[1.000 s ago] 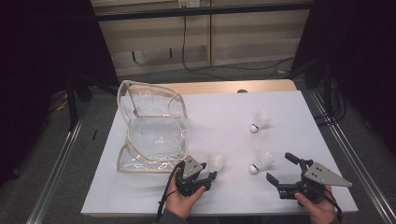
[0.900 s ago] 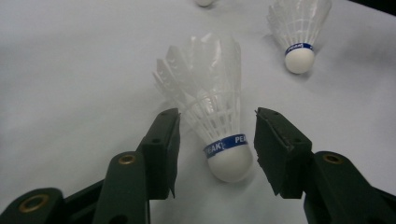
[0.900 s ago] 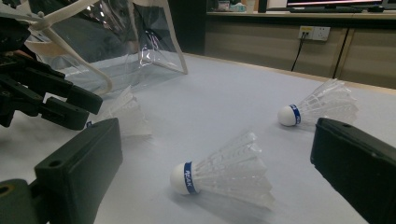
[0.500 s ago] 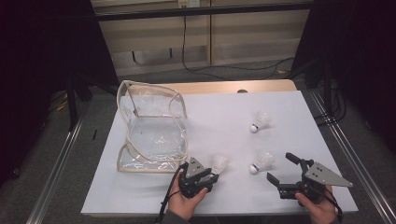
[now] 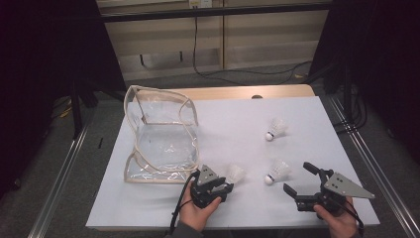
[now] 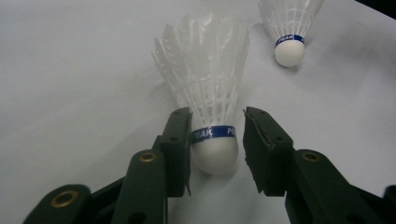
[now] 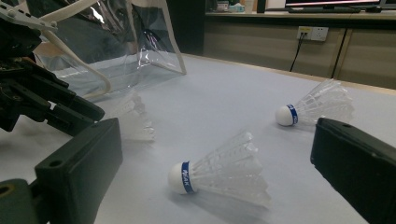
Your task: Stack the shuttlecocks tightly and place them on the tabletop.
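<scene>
— While the left gripper lies low on the white table, what sits between its jaws?

— A shuttlecock. Seen from the left gripper view, its cork and blue band are right between the two jaws, feathers pointing away. One jaw looks to touch the band; the other stands just clear of it, with a thin gap. So the jaws are spread around it, not pinching.

— And where is that on the table?

— Near the front edge, just right of the clear bag. From above, its feathers poke out past the gripper toward the table's middle.

— What about the right gripper?

— Its jaws are wide apart with nothing between them. It is held near the front right corner, the person's hand behind it. A second shuttlecock lies on its side just ahead of the jaws, not touching them.

— Any others?

— A third one lies farther back on the right side, well apart from both grippers. In the right gripper view it sits beyond the second, cork to the left.

— And the bag?

— It stands open on the left half of the table, cream trim along its edges, sagging.
</scene>
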Demonstrator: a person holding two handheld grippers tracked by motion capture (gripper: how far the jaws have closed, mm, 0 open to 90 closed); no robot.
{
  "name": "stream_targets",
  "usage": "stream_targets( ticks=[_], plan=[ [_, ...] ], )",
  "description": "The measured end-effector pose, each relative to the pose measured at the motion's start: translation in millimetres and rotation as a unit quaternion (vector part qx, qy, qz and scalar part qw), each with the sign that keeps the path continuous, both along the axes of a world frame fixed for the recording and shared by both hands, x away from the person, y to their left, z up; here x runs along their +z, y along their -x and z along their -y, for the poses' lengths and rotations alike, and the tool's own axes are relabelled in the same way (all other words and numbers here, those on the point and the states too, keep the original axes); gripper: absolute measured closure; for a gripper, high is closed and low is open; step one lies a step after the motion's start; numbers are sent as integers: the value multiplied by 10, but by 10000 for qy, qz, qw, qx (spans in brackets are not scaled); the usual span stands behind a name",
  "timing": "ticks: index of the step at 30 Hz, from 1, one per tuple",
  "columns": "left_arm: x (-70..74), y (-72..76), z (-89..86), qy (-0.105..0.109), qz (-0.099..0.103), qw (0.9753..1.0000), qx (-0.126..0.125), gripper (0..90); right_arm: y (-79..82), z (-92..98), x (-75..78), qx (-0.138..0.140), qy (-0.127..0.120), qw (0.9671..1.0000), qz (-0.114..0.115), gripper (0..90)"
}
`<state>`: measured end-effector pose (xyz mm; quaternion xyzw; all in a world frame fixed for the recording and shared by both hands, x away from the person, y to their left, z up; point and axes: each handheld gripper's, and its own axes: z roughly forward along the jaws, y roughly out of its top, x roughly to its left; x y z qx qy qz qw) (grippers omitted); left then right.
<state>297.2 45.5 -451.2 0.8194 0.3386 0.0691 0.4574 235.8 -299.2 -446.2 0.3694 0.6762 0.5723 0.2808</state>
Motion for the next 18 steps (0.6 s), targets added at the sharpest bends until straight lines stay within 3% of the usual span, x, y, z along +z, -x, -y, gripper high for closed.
stream_targets(
  ticks=[13, 18],
  plan=[
    [104, -67, 108, 58, 68, 9998, 190, 489, 2, 31, 0, -30, -46, 10000, 2, 17],
    [149, -91, 131, 88, 187, 9993, 306, 460, -1, 51, -4, -38, -63, 10000, 10, 17]
  ],
)
